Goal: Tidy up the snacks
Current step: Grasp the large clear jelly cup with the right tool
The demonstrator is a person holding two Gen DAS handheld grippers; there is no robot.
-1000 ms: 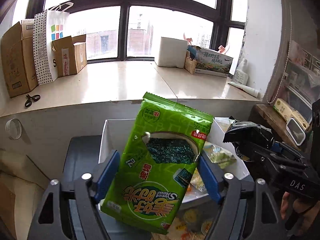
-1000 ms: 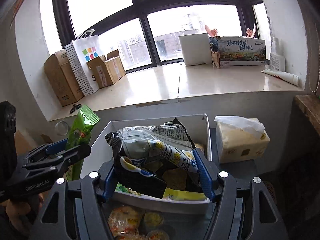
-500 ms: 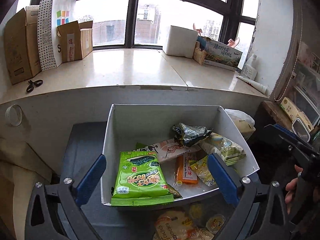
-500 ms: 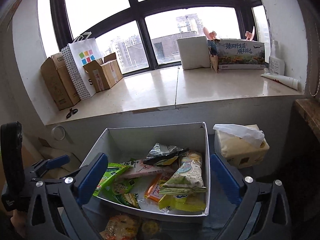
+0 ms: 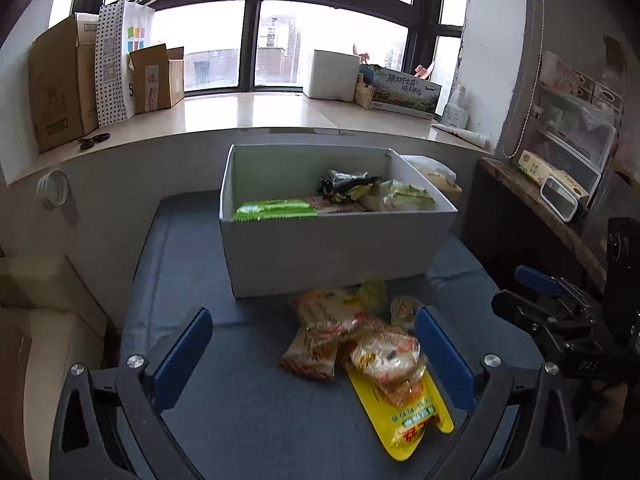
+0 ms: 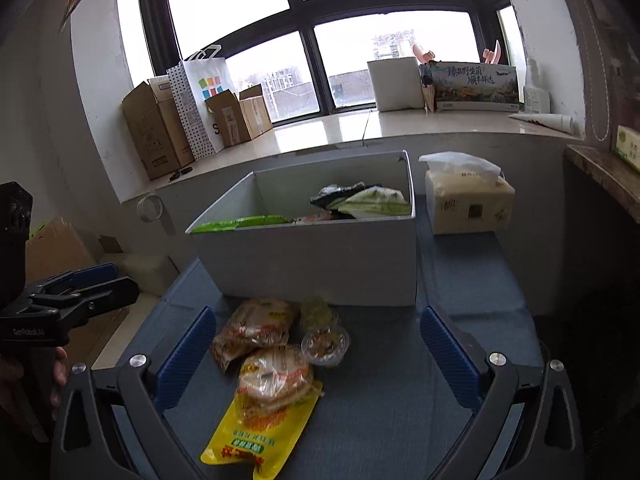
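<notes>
Both grippers empty, jaws spread wide, poised over the blue-grey padded surface (image 5: 248,412) short of the white bin (image 5: 336,244).

Left gripper (image 5: 314,354): nothing between the pads; loose snack pile lying toward 1 o'clock of the jaw gap, crowding the right-hand blue pad (image 5: 444,360).

Right gripper (image 6: 318,354): likewise wide and bare; same pile lying toward 11 o'clock, nearer the left-hand pad.

Remaining items, all on the padded surface just in front of the bin's near wall: yellow pouch (image 6: 260,432), nearest the grippers, long axis running roughly 1 to 7 o'clock in the right wrist view; clear bag of round cakes (image 6: 276,376) resting on the pouch's far end; second cake bag (image 6: 252,328) beyond it at 11 o'clock; small clear cup (image 6: 325,344) just beside, toward 1 o'clock; crinkled clear wrapper behind the cup, contents not legible.

Already inside the bin: green seaweed packet (image 5: 276,210) at the left, dark and pale-green packets at the right.

Judgement: pile sits about midway between both hands, neither clearly nearer; the yellow pouch, closest and lying slantwise, calls for a slight wrist turn to close across its narrow width.
</notes>
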